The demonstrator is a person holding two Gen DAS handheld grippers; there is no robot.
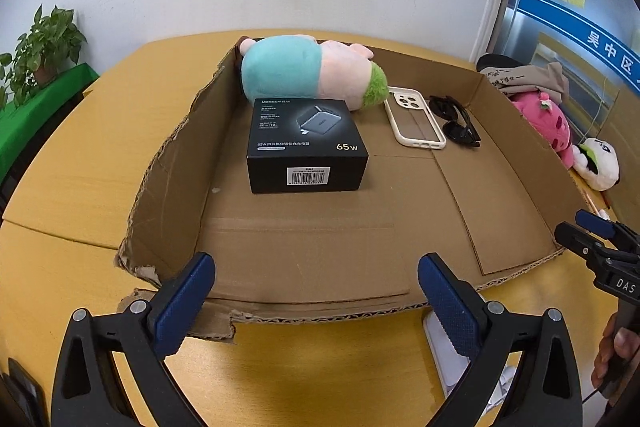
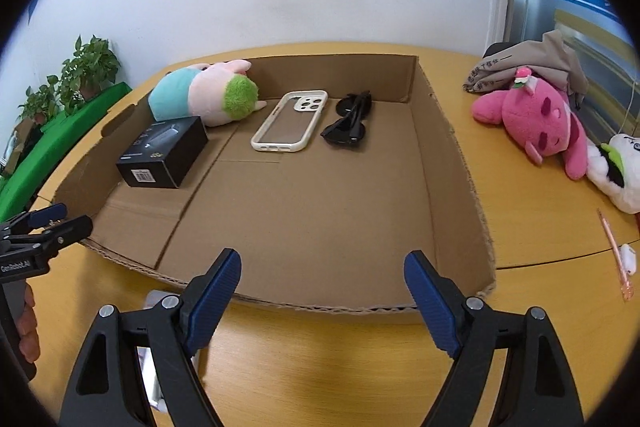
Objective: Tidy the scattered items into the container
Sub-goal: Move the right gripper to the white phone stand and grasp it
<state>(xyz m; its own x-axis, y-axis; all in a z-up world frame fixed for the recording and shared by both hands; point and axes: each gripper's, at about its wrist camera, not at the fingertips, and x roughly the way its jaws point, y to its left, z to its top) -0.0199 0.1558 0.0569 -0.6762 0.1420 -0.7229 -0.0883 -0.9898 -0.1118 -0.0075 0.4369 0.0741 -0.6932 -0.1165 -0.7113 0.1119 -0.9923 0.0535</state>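
A shallow cardboard box (image 1: 320, 247) (image 2: 304, 227) lies on the yellow table. Inside are a plush pig (image 1: 304, 71) (image 2: 204, 95), a black charger box (image 1: 306, 147) (image 2: 164, 157), a white phone case (image 1: 414, 123) (image 2: 290, 121) and black sunglasses (image 1: 454, 121) (image 2: 350, 125). My left gripper (image 1: 316, 303) is open and empty at the box's near edge. My right gripper (image 2: 322, 295) is open and empty at the near edge too; it also shows in the left wrist view (image 1: 588, 239). A white packet (image 1: 448, 359) (image 2: 154, 367) lies on the table under the fingers.
Outside the box to the right lie a pink plush (image 2: 540, 123) (image 1: 548, 127), a white plush (image 2: 616, 167) (image 1: 598, 163), a grey cloth (image 2: 532, 67), and a pink pen (image 2: 614, 255). Potted plants (image 1: 40, 55) stand on a green surface at far left.
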